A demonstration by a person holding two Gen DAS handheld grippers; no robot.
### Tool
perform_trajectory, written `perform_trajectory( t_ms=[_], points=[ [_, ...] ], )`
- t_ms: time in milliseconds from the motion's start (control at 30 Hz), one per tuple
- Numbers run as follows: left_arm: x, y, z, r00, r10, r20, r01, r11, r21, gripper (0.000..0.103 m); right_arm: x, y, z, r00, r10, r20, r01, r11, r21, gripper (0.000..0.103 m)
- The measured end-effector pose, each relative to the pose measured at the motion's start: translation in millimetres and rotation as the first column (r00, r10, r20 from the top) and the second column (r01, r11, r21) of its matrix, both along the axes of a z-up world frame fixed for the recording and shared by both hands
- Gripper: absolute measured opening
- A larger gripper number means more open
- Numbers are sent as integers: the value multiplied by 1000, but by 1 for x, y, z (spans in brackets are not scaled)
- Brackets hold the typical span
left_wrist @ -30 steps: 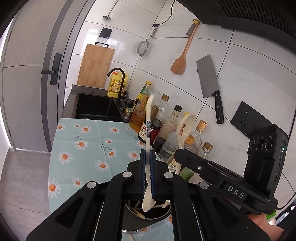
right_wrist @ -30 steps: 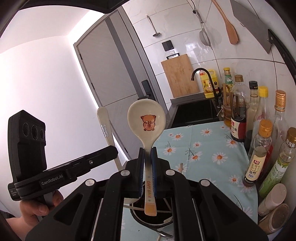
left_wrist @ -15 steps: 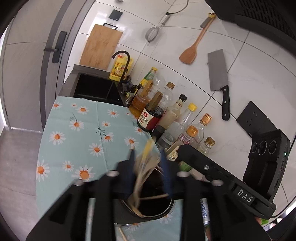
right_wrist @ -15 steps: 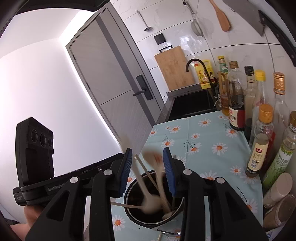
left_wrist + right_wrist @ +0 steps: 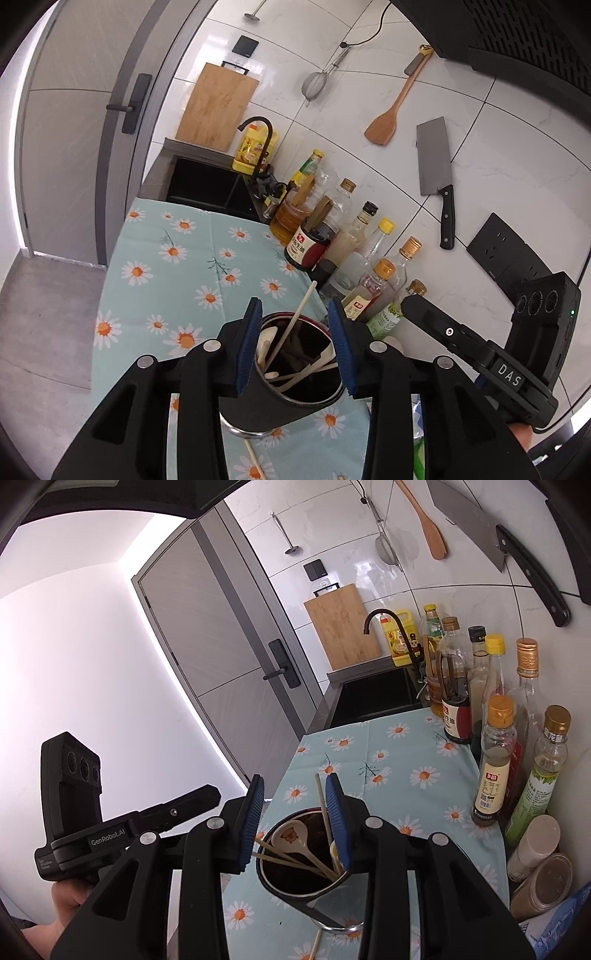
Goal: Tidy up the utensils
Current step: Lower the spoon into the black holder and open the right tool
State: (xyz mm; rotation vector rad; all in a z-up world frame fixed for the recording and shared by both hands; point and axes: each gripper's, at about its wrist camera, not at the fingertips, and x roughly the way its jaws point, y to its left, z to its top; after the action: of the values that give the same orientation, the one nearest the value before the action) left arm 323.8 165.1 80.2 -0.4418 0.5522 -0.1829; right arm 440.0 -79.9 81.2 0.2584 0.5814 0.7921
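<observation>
With both spoons lying in the black utensil pot (image 5: 291, 384), the left tongs (image 5: 295, 345) and the right tongs (image 5: 295, 821) had just been opening and hung released above its rim, nothing between their blue pads. The bear-print ceramic spoon (image 5: 291, 836) rested bowl-up just below and ahead of the right tongs, and a plain white spoon (image 5: 266, 341) leaned against the pot wall beside the left tongs' left pad. Chopsticks (image 5: 295, 325) stood between the left pads without touching them. A clean finish likely meant lifting each pair straight up, clear of the chopsticks, before going for the loose stick (image 5: 316, 947) on the daisy-cloth surface (image 5: 177, 273) beneath the tongs. The condiment bottles (image 5: 495, 760) crowded the right tongs' right side, so a wide swing risked toppling one.
</observation>
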Motion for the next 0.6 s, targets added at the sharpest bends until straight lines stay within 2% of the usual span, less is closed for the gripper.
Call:
perform_trajectory(
  t_ms=[233,467,533,600],
  points=[
    [-21,-3,9,1000,7,12,-7,1000,27,36,-14,-10,9,1000,1,-10,-1,1000,-7,36],
    [-42,-13,15,999,20,30,-23,995,99,36,-23,-15,3,997,22,-78,-24,999,-29,36],
    [-48,-18,14,998,46,40,-51,987,149,36,-25,-17,0,995,14,-99,-20,998,-53,36],
    [-51,-20,11,999,38,30,-42,988,150,36,-28,-21,-3,993,-3,-119,-6,997,-77,36]
  ],
)
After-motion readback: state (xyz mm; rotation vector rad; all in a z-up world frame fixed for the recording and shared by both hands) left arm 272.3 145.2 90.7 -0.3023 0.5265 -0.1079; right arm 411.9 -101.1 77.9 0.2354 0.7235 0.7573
